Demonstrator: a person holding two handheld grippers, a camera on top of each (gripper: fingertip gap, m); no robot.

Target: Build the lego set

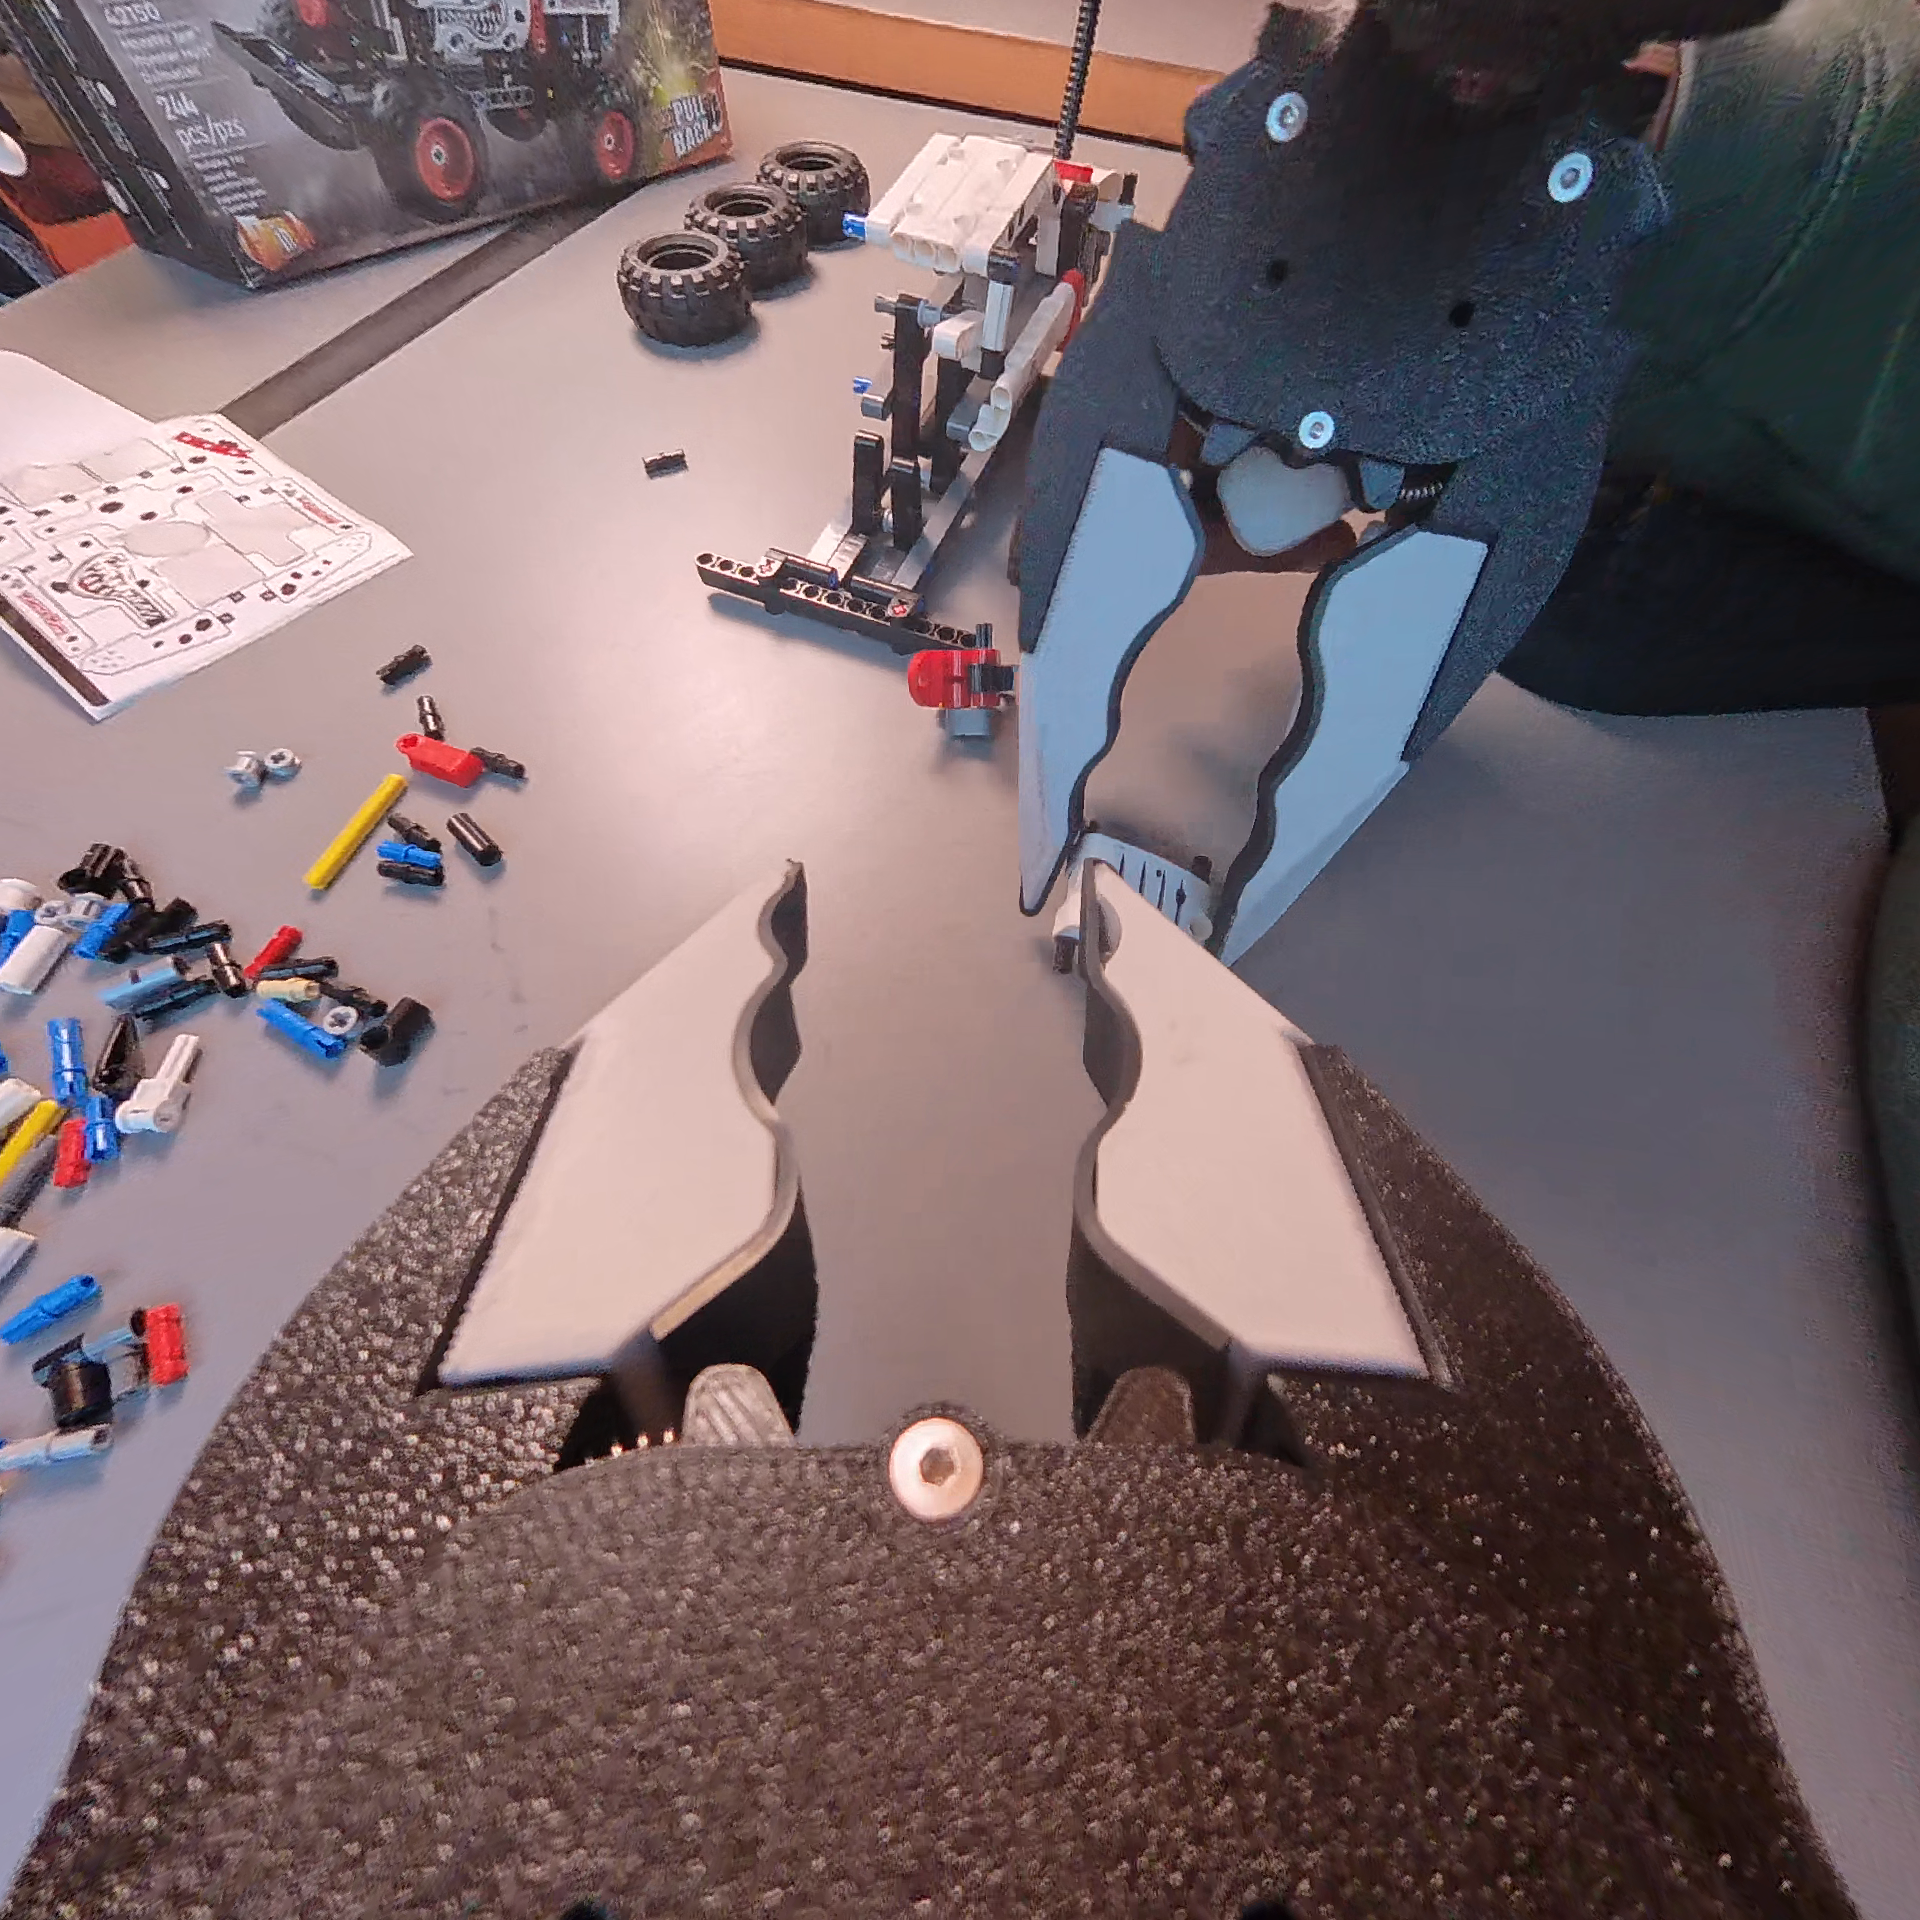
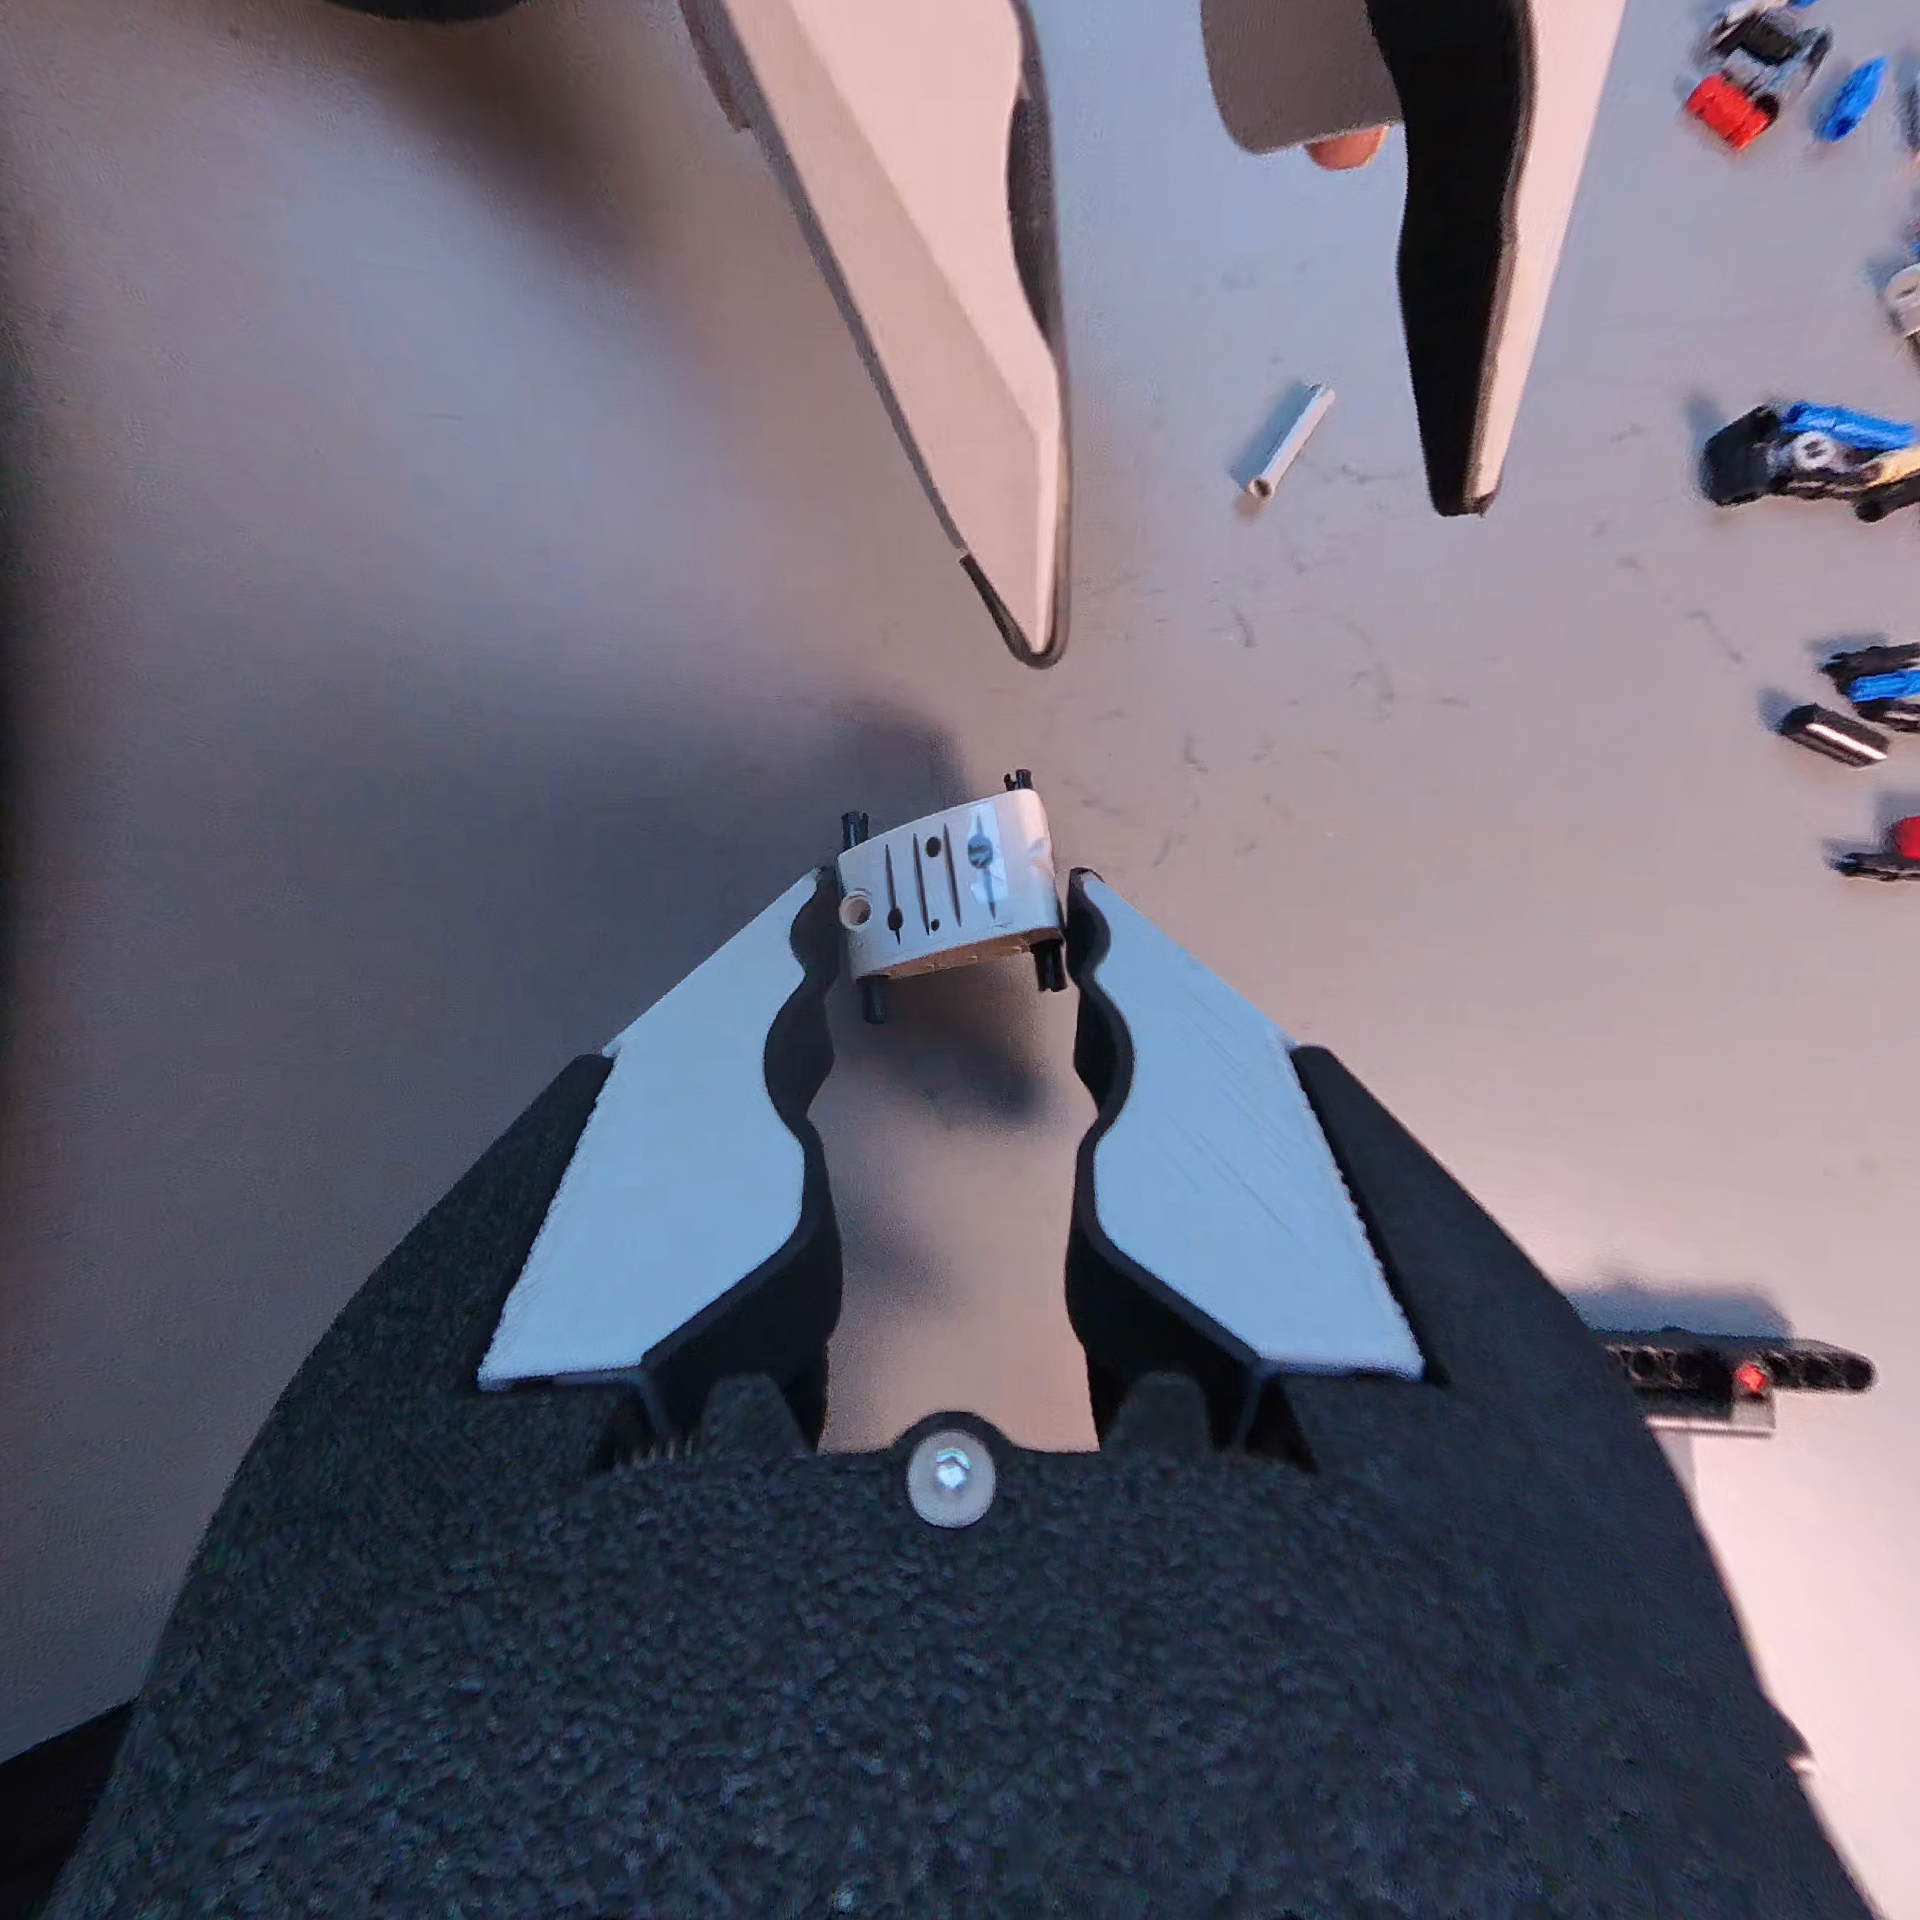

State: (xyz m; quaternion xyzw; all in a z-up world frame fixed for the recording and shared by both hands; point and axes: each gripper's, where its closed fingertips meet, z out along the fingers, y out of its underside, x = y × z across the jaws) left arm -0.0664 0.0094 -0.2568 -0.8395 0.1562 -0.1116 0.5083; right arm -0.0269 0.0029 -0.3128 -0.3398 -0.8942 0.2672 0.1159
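Both pairs of jaws stand spread. Low in the right wrist view, the right gripper (image 2: 951,914) has its two tips on either side of a small white curved panel (image 2: 951,899) with black slits and black pins sticking out of its corners; the tips sit right at the panel's ends, but whether they truly press on it cannot be told. The left gripper (image 2: 1247,582) comes down from the top of that frame with its fingers well apart and nothing between them, and a short grey tube (image 2: 1283,442) lies on the table (image 2: 416,520) in that gap. In the left wrist view the left gripper (image 1: 940,899) fills the lower half of the frame, released over bare grey table (image 1: 1558,1039), and its right tip reaches the white curved panel (image 1: 1138,894), which sits right of centre at the tips of the right gripper (image 1: 1132,914) reaching in from the upper right. Above centre stands the partly built truck frame (image 1: 966,384) of white, black and grey beams, with a small red and grey piece (image 1: 956,681) just below its near end. Three black tyres (image 1: 743,244) sit in a row to its left, below the set's box (image 1: 364,114) in the upper left corner. A sticker sheet (image 1: 177,551) lies at the left edge, and loose blue, black, red and yellow pieces (image 1: 208,977) are scattered below it.
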